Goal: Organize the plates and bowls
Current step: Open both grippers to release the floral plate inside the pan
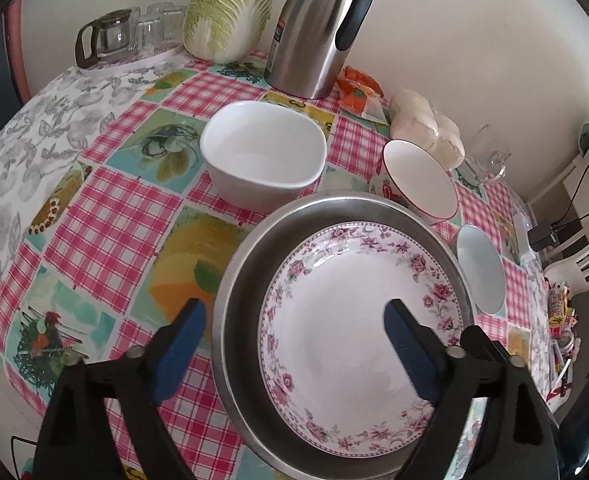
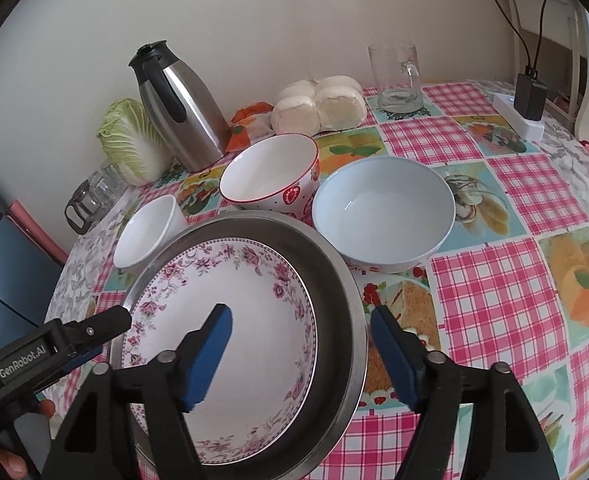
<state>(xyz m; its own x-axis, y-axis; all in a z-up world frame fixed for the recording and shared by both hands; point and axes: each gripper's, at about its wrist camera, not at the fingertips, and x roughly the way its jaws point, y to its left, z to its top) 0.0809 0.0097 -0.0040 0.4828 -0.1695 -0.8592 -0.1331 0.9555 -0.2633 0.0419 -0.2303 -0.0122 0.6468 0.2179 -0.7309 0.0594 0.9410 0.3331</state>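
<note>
A pink-flowered plate lies inside a round steel pan on the checked tablecloth. My left gripper is open, straddling the pan's left rim, one finger outside and one over the plate. My right gripper is open, straddling the pan's right rim. A white squarish bowl, a strawberry-patterned bowl and a pale blue bowl stand behind the pan.
At the back by the wall stand a steel thermos jug, a napa cabbage, bagged buns, a glass mug and a tray of glasses. A power strip sits at the right edge.
</note>
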